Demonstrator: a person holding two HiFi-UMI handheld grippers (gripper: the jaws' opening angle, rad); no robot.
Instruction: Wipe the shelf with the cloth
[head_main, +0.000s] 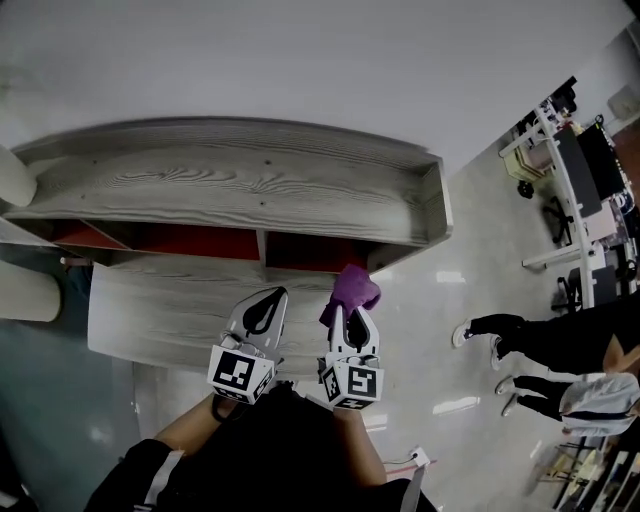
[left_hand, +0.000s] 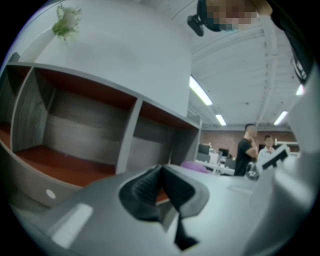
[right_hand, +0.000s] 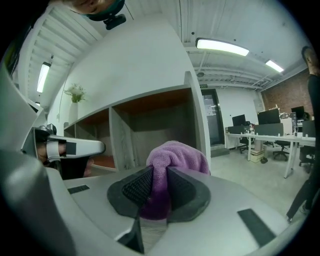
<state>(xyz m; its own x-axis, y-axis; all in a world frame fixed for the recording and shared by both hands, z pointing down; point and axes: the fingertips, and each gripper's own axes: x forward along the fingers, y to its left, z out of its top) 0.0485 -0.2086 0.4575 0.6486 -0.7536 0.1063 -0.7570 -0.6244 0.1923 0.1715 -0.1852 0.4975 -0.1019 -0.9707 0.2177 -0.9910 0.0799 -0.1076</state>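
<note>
A grey wooden shelf (head_main: 240, 185) with a red inner floor and two open compartments stands in front of me. My right gripper (head_main: 350, 318) is shut on a bunched purple cloth (head_main: 352, 291), held just before the right compartment's front edge. In the right gripper view the cloth (right_hand: 175, 157) bulges up between the dark pads, with the shelf (right_hand: 150, 115) behind it. My left gripper (head_main: 262, 312) is shut with nothing in it, beside the right one, over the shelf's lower board. In the left gripper view the shelf compartments (left_hand: 90, 135) lie ahead and the cloth (left_hand: 195, 166) shows at the right.
A white wall rises behind the shelf. A small green plant (left_hand: 65, 21) sits on the shelf top. Two people (head_main: 560, 345) stand on the glossy floor at the right. Office desks and chairs (head_main: 575, 190) fill the far right.
</note>
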